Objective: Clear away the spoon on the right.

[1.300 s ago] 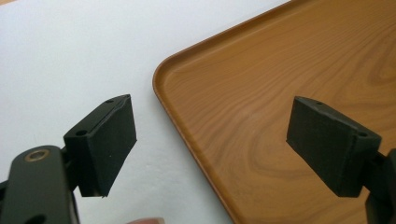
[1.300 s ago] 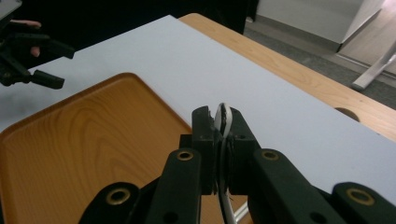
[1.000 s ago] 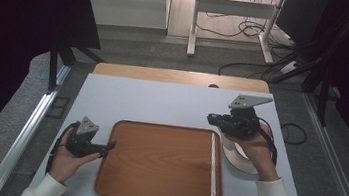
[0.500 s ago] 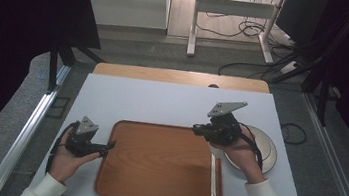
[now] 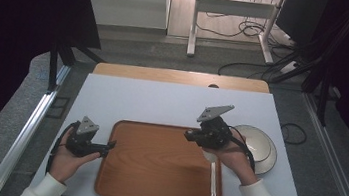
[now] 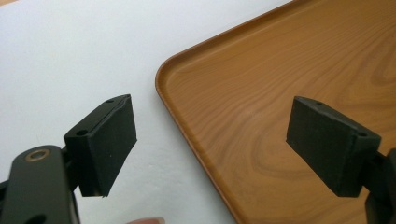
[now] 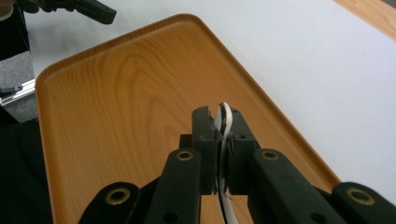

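The right claw hangs over the far right part of the wooden tray, its jaws clamped on a thin white object. In the right gripper view the jaws are pressed together, with the white object's curved edge rising just above their tips and its lower part running down between them toward the bottom of the picture; what the object is cannot be told from this sliver. In the high view a pale piece of it shows under the right hand, just above a white strip that lies along the tray's right rim, reaching toward the near right corner. The tray sits at the near middle of the white desk, its long side parallel to the near edge. A white plate with a darker ring rests on the desk just beside the tray's right rim, partly behind the right hand and the cable. The left claw rests at the tray's left rim near the far left corner, its jaws standing wide apart with nothing between them; one pad is over the bare desk and the other over the tray's wood.
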A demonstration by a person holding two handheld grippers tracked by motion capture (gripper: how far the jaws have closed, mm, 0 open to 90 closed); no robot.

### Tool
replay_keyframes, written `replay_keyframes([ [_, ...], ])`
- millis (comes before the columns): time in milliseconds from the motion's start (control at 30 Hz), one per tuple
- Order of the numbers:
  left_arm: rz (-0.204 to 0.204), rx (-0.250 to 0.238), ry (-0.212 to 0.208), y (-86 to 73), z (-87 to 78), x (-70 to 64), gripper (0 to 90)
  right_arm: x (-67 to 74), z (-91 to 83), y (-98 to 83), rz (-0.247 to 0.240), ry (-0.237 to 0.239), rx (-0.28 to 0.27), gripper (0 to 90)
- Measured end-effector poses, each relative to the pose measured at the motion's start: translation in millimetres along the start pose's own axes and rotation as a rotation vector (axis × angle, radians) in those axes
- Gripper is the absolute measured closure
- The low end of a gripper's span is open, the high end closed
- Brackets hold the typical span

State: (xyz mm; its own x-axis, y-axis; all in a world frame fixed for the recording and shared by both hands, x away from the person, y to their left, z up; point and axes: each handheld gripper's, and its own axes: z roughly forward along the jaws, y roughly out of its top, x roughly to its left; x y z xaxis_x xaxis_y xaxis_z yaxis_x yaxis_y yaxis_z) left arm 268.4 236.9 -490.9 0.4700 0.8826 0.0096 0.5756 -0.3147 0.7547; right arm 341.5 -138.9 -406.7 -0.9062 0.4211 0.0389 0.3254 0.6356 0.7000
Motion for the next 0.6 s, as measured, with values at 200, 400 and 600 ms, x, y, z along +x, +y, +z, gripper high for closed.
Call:
replay_keyframes([
  [200, -0.001, -0.001, 0.001, 0.0, 0.1, -0.2, 15.6, 3.9, 8.9, -0.5, -0.005, 0.015, 0.032, 84.5],
  [400, 0.001, 0.002, 0.002, -0.2, 0.8, -0.5, 15.6, 7.5, 21.4, -2.1, -0.018, 0.031, 0.071, 84.5],
  [600, 0.002, 0.003, 0.003, -0.3, 0.7, -0.1, 15.5, 12.7, 39.3, -5.1, -0.035, 0.047, 0.132, 84.4],
])
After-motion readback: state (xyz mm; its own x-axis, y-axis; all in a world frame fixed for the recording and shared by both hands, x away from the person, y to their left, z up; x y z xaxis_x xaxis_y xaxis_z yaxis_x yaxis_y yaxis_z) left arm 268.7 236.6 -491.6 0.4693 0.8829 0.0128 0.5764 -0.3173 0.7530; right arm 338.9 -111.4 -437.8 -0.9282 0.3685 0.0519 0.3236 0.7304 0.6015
